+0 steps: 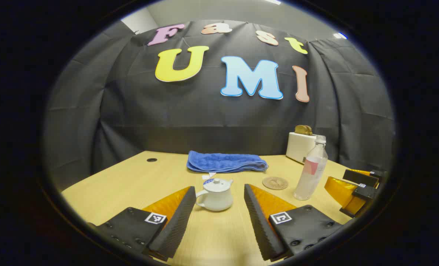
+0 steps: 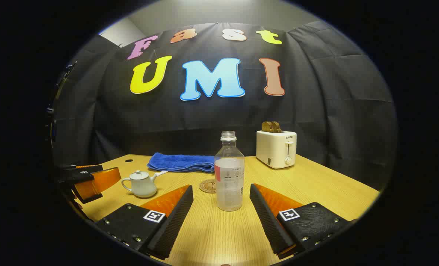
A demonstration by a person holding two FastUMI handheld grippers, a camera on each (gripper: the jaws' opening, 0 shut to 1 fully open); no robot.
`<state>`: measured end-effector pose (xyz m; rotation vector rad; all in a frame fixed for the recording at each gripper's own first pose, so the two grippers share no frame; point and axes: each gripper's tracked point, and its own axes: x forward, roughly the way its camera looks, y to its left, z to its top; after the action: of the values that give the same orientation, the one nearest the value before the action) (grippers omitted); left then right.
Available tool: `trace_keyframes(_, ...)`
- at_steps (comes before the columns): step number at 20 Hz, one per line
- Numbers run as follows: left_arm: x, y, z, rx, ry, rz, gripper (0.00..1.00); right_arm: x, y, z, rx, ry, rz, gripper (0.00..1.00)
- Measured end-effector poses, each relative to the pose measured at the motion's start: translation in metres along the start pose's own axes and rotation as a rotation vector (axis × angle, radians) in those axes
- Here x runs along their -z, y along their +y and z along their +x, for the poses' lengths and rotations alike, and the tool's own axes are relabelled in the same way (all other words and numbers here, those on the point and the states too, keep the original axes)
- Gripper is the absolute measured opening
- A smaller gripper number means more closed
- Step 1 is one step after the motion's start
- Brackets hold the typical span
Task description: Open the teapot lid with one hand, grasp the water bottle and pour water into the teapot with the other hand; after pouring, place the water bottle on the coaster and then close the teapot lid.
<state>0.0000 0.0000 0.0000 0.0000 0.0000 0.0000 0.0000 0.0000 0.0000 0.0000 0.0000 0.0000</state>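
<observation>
Standing lidded on the table (image 1: 138,177), the teapot (image 1: 215,195) sits at twelve o'clock between the left gripper's (image 1: 219,210) wide-spread fingers. The water bottle (image 2: 229,177), uncapped, stands at twelve o'clock before the right gripper (image 2: 221,208), also spread wide, with the coaster (image 2: 208,186) just behind it. Best to lower the left gripper squarely over the lid's knob (image 1: 209,181) and pinch gently before lifting straight up.

We log a staged recording booth, black cloth wall (image 2: 315,111), pale wood table (image 2: 315,192), kitchen props on it, white toaster (image 2: 276,149), folded blue towel (image 2: 180,162).
</observation>
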Motion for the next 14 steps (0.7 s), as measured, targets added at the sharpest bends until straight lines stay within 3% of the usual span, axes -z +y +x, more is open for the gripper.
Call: trace_keyframes(14,-0.004,-0.003,0.02,-0.001,-0.011,0.032,0.84,0.003,-0.003,0.008,0.003,0.01,-0.01,0.96)
